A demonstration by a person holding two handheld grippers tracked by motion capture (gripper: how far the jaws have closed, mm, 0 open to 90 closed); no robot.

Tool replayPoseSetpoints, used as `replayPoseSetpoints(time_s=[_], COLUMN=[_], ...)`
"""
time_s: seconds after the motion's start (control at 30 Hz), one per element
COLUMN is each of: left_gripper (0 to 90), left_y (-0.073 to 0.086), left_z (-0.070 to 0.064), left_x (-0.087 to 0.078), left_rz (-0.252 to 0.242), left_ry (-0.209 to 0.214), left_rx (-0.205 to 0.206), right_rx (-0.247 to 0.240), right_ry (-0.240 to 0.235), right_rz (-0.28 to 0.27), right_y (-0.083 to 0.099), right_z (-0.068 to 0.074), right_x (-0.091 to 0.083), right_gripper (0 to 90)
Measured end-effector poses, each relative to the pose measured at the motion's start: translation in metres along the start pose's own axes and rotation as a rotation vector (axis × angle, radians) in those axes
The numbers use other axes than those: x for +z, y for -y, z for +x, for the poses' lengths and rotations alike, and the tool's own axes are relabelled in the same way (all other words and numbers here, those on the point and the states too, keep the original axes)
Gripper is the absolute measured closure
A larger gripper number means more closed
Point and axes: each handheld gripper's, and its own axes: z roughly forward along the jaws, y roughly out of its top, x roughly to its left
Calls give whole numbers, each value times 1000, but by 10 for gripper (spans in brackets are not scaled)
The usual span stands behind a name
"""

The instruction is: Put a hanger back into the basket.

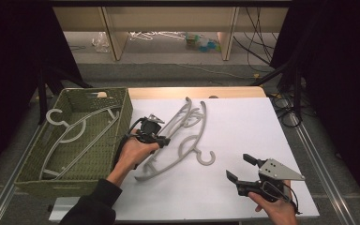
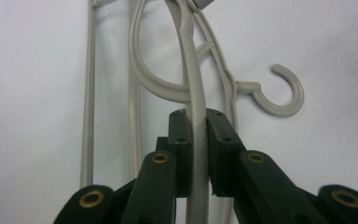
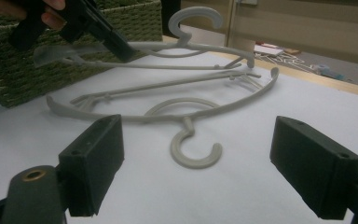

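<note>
While left gripper (image 2: 198,140) clamps hanger (image 2: 193,84) (prob. lifted), right gripper (image 1: 244,167) gapes nr table edge (image 1: 206,218)

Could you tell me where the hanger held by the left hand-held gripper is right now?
In the high view, the gripped hanger is left of centre on the white table, beside the green woven basket, overlapping a second hanger.

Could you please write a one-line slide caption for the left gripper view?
Left gripper clamps a grey hanger's arm above the white table.

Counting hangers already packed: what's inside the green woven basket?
Inside the basket, one grey hanger lies on the bottom. The near wall hides the floor strip behind it.
</note>
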Motion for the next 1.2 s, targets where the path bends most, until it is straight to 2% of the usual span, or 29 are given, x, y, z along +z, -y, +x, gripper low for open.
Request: replayPoseSetpoints(time_s=[0.03, 0.07, 0.13, 0.23, 0.3, 0.4, 0.43, 0.47, 0.5, 0.53, 0.57, 0.6, 0.63, 0.67, 0.73, 0.77, 0.8, 0.9, 1.0, 1.07, 1.13, 1.2], left_gripper=[811, 811, 811, 813, 813, 813, 813, 813, 813, 813, 813, 812, 812, 812, 811, 810, 810, 809, 811, 810, 810, 811], left_y=[0, 0, 0, -1, -2, -2, -2, -2, -3, -3, -3, -4, -4, -4, -5, -6, -7, -11, -13, -14, -14, -14], left_z=[0, 1, 2, 5, 8, 11, 11, 12, 13, 14, 15, 15, 17, 16, 16, 15, 13, 7, 3, 6, 10, 16], left_x=[-1, -2, -3, -8, -12, -18, -20, -23, -25, -27, -29, -32, -35, -37, -44, -48, -52, -65, -78, -87, -97, -110], left_rz=[-3, -3, -16, -47, -66, -105, -115, -131, -140, -152, -164, -174, -176, -195, -220, -231, -238, -252, -265, -273, -293, -306], left_ry=[0, -4, -20, -17, -22, -7, 4, 15, 33, 49, 57, 74, 83, 89, 103, 108, 120, 129, 120, 131, 123, 116], left_rx=[-4, -1, 1, -17, -22, -57, -66, -81, -96, -112, -123, -134, -134, -147, -161, -163, -161, -142, -124, -139, -151, -155], right_rx=[0, 21, 4, 29, 0, 5, 9, 30, 20, 21, 14, 34, 23, 32, 32, 23, 34, 35, 36, 28, 23, 27], right_ry=[0, -5, 3, -11, 6, 2, 0, -9, -4, 0, -1, -10, 2, -9, -5, 3, -8, -8, -8, 1, 2, 1], right_rz=[0, 13, -19, -6, -22, -19, 6, 6, 14, 11, -16, -6, 35, -6, 4, 35, -3, -1, -2, 18, 38, 15], right_y=[0, 0, 1, 1, 1, 1, 0, 0, 0, 0, 1, 1, -1, 1, 0, -1, 1, 1, 1, 1, 0, 0], right_z=[0, 1, 0, 2, 0, 0, 0, 2, 1, 1, 1, 2, 1, 2, 2, 1, 2, 2, 2, 2, 1, 1], right_x=[0, -1, 1, 1, 1, 1, -1, 0, -1, -1, 1, 1, -3, 1, 0, -3, 1, 1, 1, 0, -2, 0], right_gripper=[183, 183, 183, 183, 183, 183, 183, 183, 183, 181, 178, 177, 177, 177, 177, 177, 177, 177, 177, 177, 177, 177])
